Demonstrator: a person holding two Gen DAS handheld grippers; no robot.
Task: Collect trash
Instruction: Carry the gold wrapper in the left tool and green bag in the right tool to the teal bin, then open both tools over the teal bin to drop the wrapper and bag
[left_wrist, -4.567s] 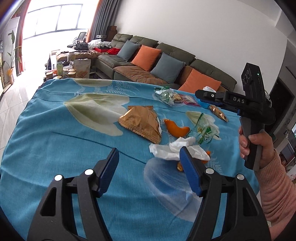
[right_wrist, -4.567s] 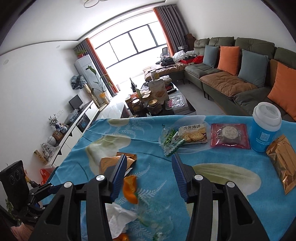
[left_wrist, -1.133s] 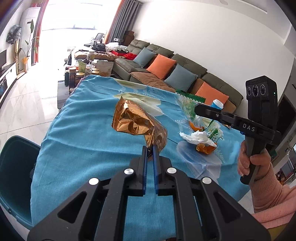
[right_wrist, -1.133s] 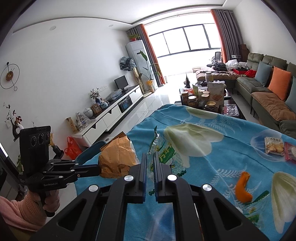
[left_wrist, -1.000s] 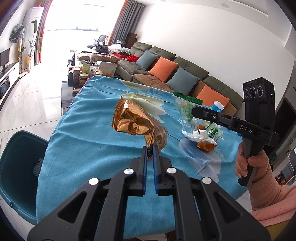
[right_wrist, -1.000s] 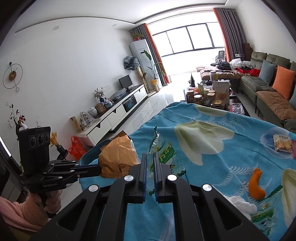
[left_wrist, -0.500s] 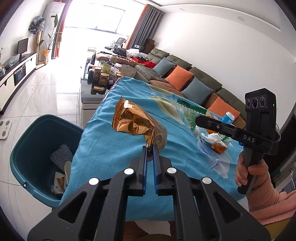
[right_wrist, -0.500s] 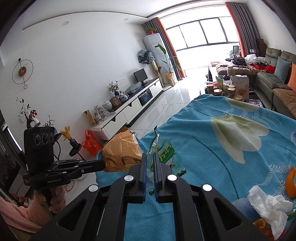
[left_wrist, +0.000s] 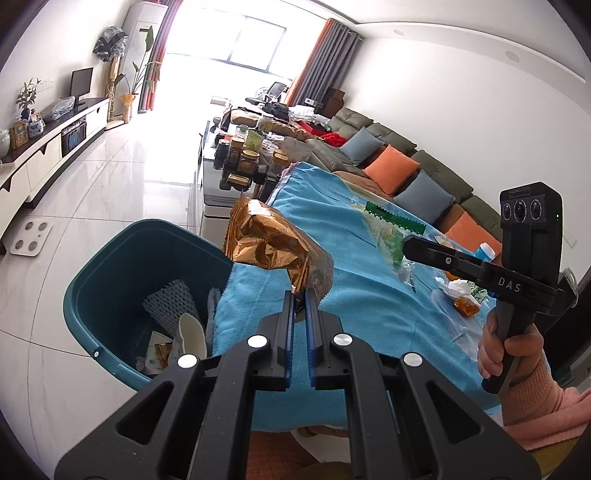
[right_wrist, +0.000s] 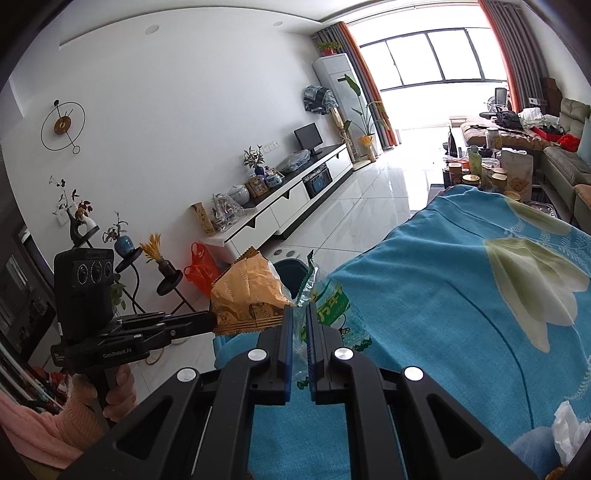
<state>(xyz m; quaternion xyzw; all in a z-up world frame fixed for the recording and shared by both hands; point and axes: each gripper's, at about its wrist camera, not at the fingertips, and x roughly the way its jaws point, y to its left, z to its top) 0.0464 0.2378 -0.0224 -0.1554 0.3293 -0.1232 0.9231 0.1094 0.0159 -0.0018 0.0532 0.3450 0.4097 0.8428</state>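
Note:
My left gripper (left_wrist: 300, 293) is shut on a crumpled golden-brown snack bag (left_wrist: 275, 249), held in the air over the table's left edge, beside the teal trash bin (left_wrist: 122, 266) on the floor. The same bag (right_wrist: 247, 295) shows in the right wrist view, pinched by the left gripper (right_wrist: 212, 322). My right gripper (right_wrist: 300, 312) is shut on a clear green-printed wrapper (right_wrist: 328, 310) above the blue tablecloth (right_wrist: 461, 295). In the left wrist view the right gripper (left_wrist: 406, 243) holds that wrapper (left_wrist: 388, 230) over the table.
The bin holds white foam netting (left_wrist: 171, 304) and other scraps. A white tissue (left_wrist: 460, 286) and an orange wrapper (left_wrist: 467, 306) lie on the cloth. A low table with jars (left_wrist: 240, 162), a sofa (left_wrist: 399, 173) and a TV cabinet (right_wrist: 291, 199) stand beyond.
Both grippers have carried their wrappers leftward across the table toward its edge. The teal bin has come much closer and now lies just left of the golden bag.

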